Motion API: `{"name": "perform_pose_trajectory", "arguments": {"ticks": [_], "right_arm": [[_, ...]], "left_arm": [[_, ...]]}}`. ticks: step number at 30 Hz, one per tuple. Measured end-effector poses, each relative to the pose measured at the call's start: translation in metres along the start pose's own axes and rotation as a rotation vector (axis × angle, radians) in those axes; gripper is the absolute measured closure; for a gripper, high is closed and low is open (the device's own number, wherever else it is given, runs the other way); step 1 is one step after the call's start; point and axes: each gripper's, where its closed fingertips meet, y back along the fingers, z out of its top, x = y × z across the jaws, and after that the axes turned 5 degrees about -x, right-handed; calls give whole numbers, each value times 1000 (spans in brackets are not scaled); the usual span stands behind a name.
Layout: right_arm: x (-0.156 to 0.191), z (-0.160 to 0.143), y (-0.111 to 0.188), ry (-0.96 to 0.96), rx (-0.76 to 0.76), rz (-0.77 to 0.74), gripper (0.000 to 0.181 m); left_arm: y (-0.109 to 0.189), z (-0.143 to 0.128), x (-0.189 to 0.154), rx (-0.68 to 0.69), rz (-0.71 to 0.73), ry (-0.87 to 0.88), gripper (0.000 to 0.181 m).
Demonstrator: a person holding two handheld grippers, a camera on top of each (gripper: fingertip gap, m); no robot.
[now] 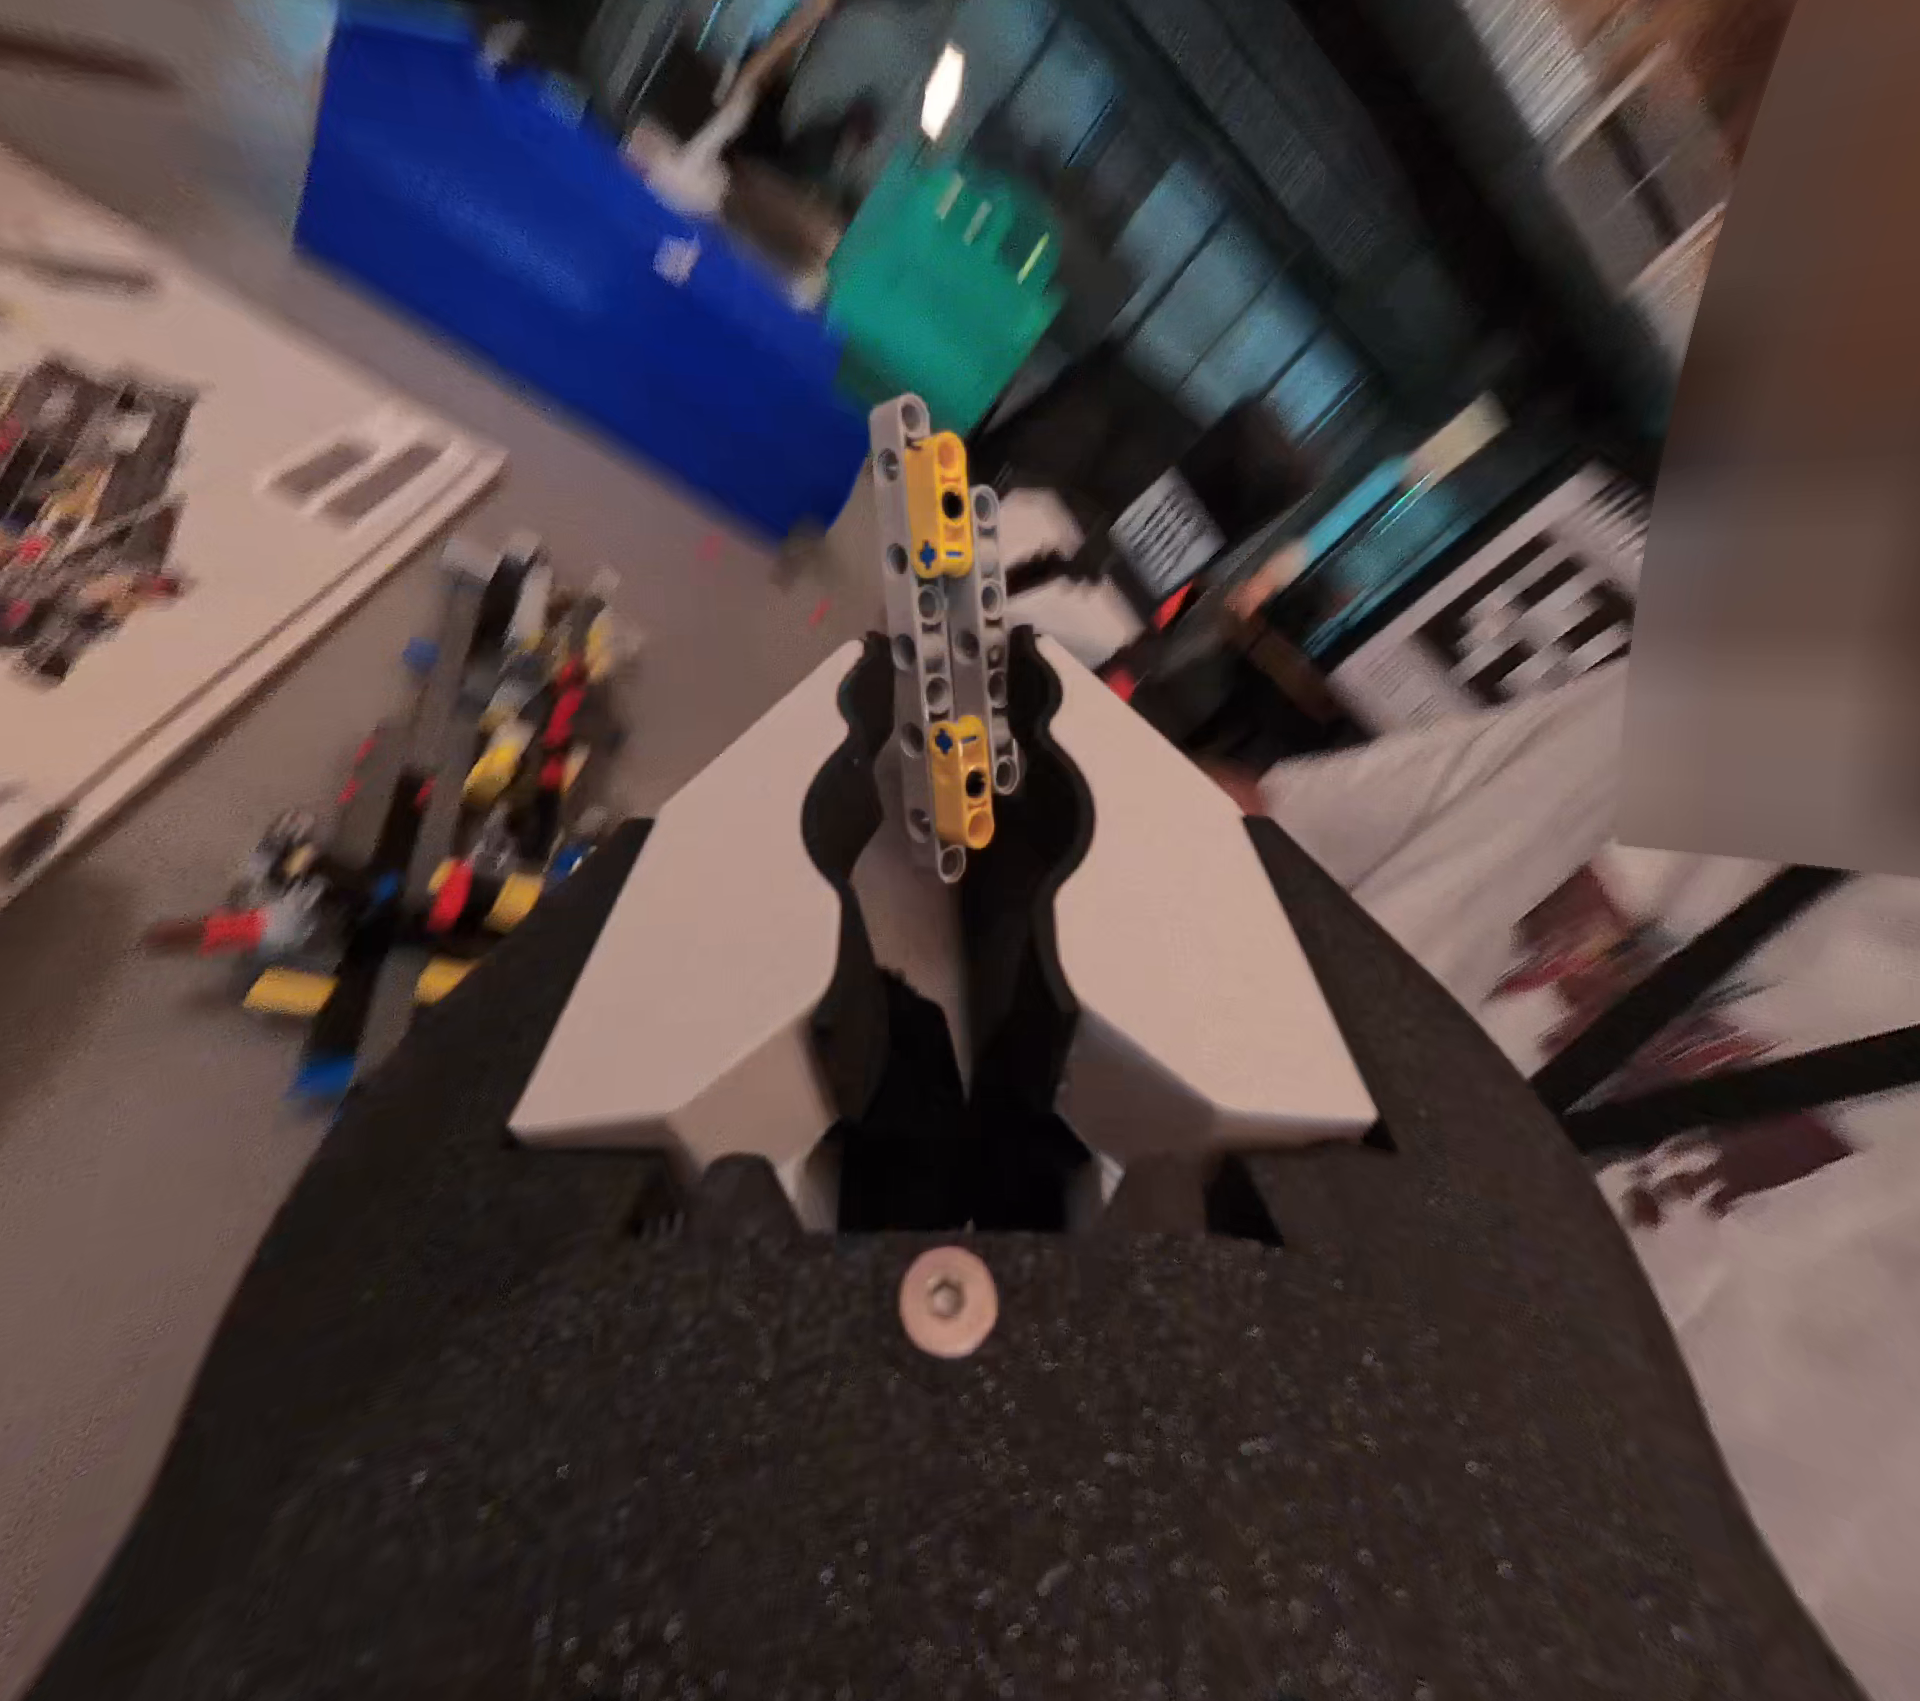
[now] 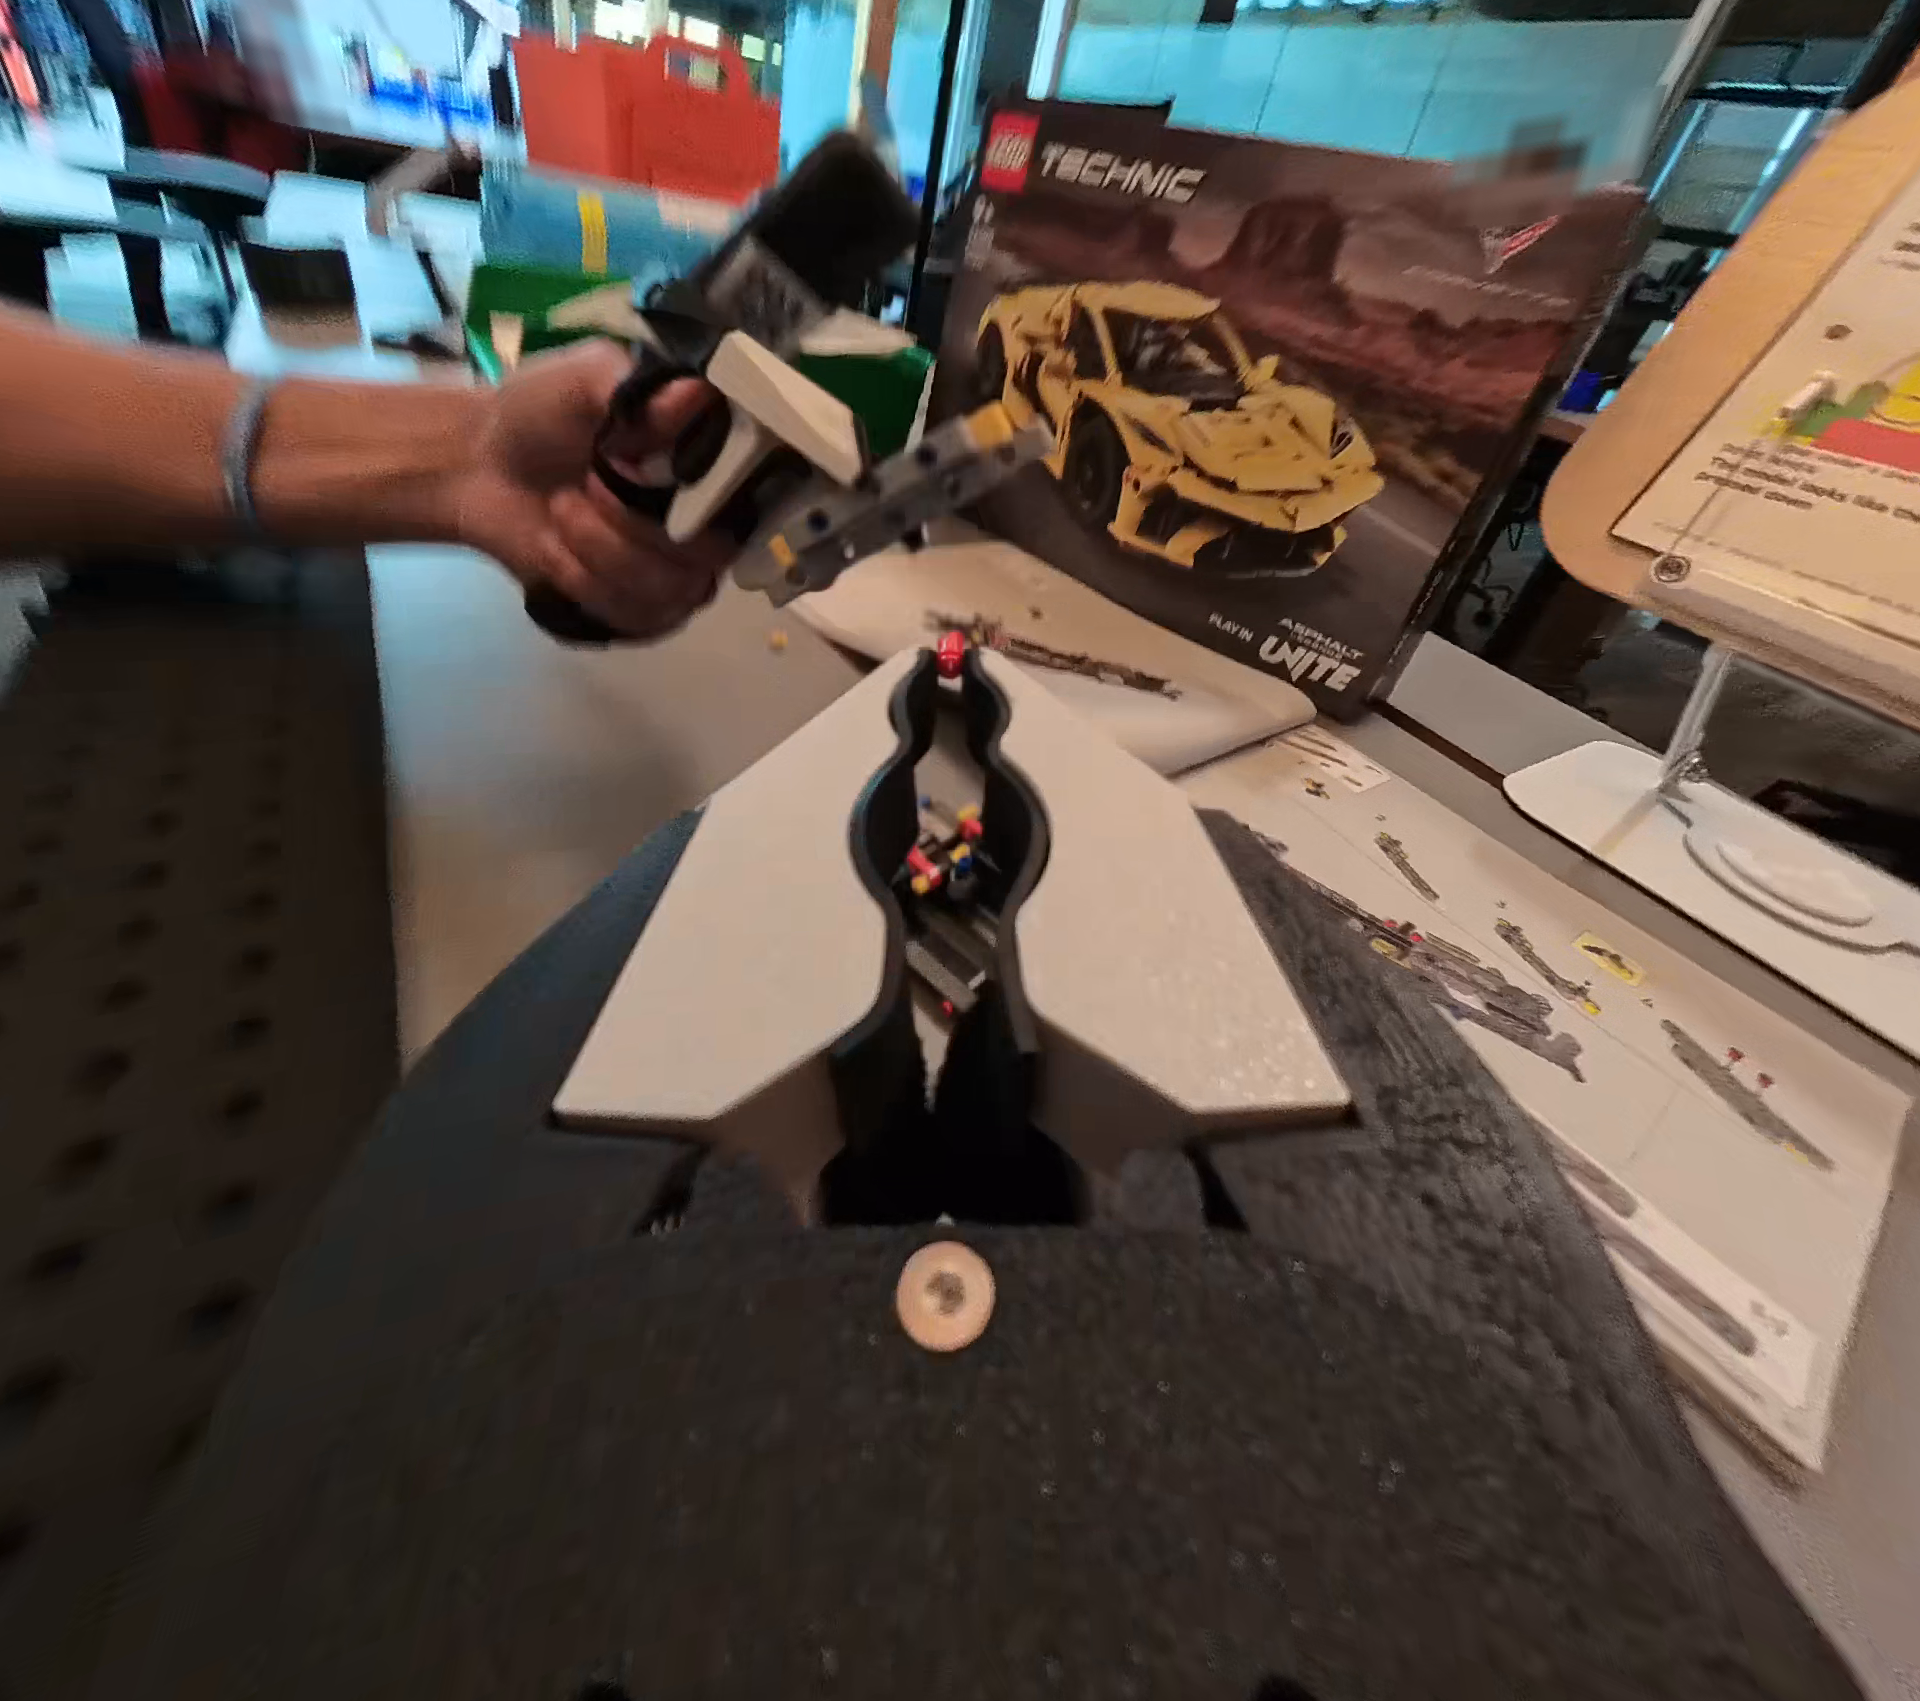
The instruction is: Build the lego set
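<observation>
My left gripper (image 1: 948, 664) is shut on a grey beam assembly (image 1: 940, 623) with two yellow connectors; it is held in the air, sticking out past the fingertips. In the right wrist view the same left gripper (image 2: 821, 498) shows farther off, held by a hand, with the grey assembly (image 2: 904, 488) pointing right toward the set box. My right gripper (image 2: 951, 664) is shut on a small red piece (image 2: 950, 654) at its fingertips. A pile of loose pieces (image 1: 457, 820) lies on the table to the left.
The set box (image 2: 1247, 404) with a yellow car picture stands at the back. Open instruction pages (image 2: 1507, 976) lie on the right, another booklet (image 1: 208, 508) on the left. A stand (image 2: 1683, 778) holds a board at the right. A blue bin (image 1: 540, 249) and a green bin (image 1: 945, 280) stand behind. Spacing between my two grippers at the tips: around 7 centimetres.
</observation>
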Motion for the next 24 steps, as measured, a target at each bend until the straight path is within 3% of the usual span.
{"name": "perform_pose_trajectory", "arguments": {"ticks": [3,6,10,13,17,21,24], "right_arm": [[-7,20,-3,-141,-90,-22,178],[-16,38,-18,-193,-140,-36,178],[-21,54,-37,-275,-217,-27,179],[-9,32,-46,-230,-165,-27,178],[5,16,-43,-124,-80,-27,178],[-3,14,-42,-187,-87,-40,177],[-9,11,-42,-199,-79,-56,177]], "left_arm": [[5,43,-17,-288,-183,109,161],[8,61,-21,-415,-294,187,161],[10,57,-24,-434,-364,210,161],[9,44,-28,-408,-394,236,161],[2,30,-32,-333,-343,160,161],[1,26,-35,-264,-284,20,161],[7,30,-34,-284,-267,13,161]]}}
